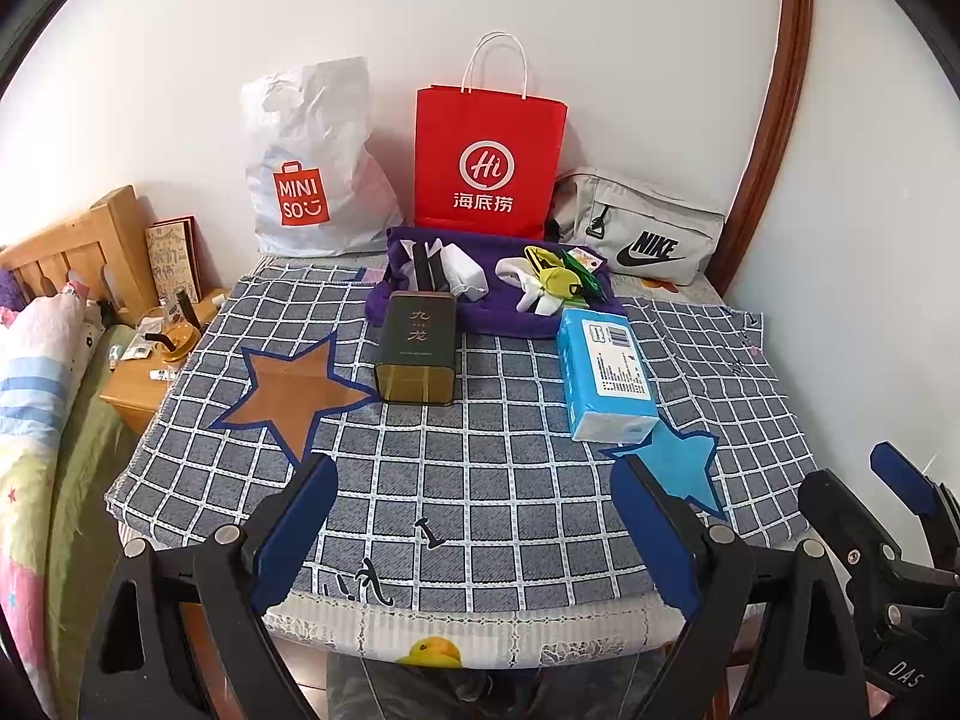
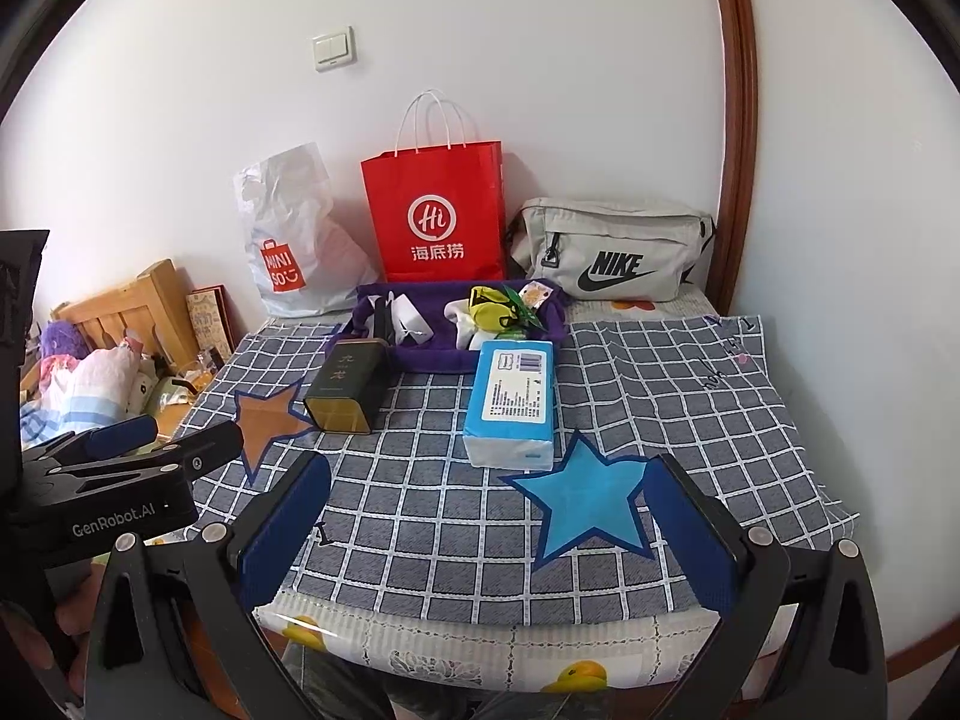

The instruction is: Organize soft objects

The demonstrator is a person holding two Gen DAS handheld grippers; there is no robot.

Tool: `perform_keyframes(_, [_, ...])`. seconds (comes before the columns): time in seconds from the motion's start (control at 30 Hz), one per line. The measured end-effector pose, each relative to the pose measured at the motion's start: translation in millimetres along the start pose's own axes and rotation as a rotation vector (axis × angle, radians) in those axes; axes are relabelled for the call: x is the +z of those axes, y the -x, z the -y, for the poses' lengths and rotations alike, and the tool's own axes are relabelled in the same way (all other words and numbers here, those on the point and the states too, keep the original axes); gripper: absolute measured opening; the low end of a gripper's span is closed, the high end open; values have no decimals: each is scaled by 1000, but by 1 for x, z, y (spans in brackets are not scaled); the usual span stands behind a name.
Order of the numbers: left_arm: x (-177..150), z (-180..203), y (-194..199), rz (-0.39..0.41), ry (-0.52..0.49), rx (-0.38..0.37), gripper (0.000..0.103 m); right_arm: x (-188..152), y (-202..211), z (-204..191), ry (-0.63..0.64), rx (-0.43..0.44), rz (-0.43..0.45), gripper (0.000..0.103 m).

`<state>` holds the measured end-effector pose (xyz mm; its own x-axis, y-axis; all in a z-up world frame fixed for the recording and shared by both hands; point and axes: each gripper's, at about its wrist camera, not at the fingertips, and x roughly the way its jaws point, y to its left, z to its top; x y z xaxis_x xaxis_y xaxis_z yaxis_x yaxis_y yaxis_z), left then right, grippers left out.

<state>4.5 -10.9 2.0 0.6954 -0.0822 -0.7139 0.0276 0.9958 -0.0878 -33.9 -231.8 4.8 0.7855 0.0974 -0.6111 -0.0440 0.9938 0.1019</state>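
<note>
Here: blue plastic-wrapped tissue pack, on the checked cloth surface above the blue star.
Light, squashy, slick wrap; you should pinch its long sides. Left hand-held gripper and right hand-held gripper gape wide, empty.

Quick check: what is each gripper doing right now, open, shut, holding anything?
Left gripper: open, holding nothing, above the checked cloth.
Right gripper: open, holding nothing, above the same cloth.
</note>
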Motion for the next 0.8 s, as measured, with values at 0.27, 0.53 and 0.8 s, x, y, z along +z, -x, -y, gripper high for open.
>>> perform_keyframes(0.27, [-1, 1, 0, -1, 3, -3, 92, -1, -1, 0, 1, 5, -3, 102])
perform_keyframes(0.53, [0, 0, 0, -2, 3, -3, 92, -1, -2, 0, 0, 5, -4, 102])
perform_keyframes(0.8, [-2, -1, 1, -2, 5, -3, 92, -2, -2, -1, -1, 5, -4, 102])
